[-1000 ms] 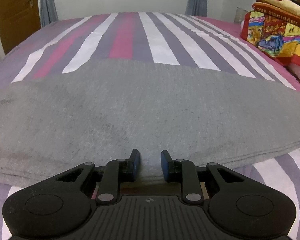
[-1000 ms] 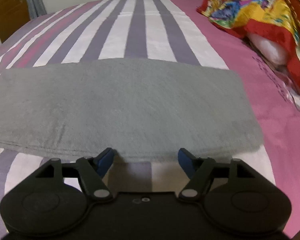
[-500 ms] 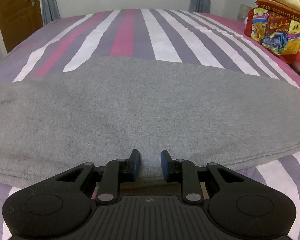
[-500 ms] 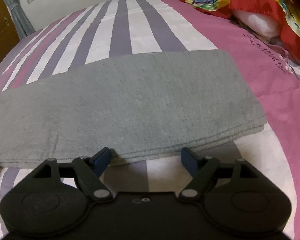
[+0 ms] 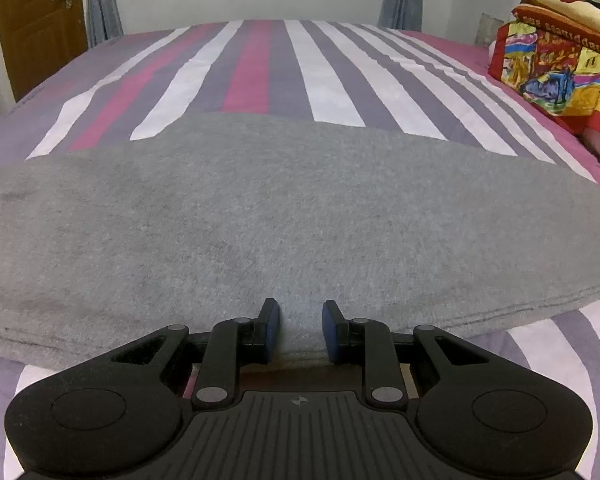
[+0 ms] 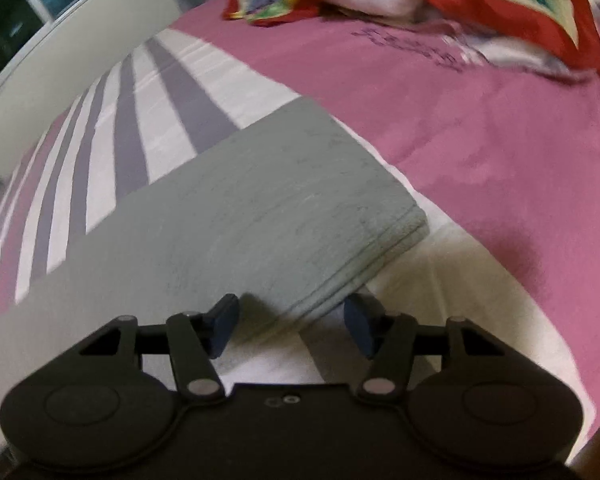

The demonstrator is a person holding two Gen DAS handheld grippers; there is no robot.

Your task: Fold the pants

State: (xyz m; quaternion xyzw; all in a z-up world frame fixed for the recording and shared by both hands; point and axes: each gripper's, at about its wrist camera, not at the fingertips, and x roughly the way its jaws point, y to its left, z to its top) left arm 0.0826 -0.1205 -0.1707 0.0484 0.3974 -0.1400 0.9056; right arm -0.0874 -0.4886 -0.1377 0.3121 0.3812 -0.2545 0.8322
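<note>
Pants (image 5: pixel 292 216) lie flat on the striped bed cover (image 5: pixel 260 64) as a long grey band, already doubled lengthwise judging by the stacked edges along the near side; the long axis runs left to right across both views. Left gripper (image 5: pixel 296 326) sits at the near long edge, roughly mid-length, fingers slightly apart with cloth showing between them but not clamped; whether the pads touch the fabric cannot be told. Right gripper (image 6: pixel 290 326) sits just beside the right-hand end of the band, jaws wide apart, straddling the near corner region where the layered edges (image 6: pixel 364 264) meet the sheet; nothing is held. Judgement: the next fold is end to end, so the deciding relation is that the free right end lies directly ahead of the right gripper, which is the nearer tool; the left gripper is placed to pin or mark the fold line. Risk: a shallow bite may take only the top layers; the right view is blurred, so corner detail is uncertain.
</note>
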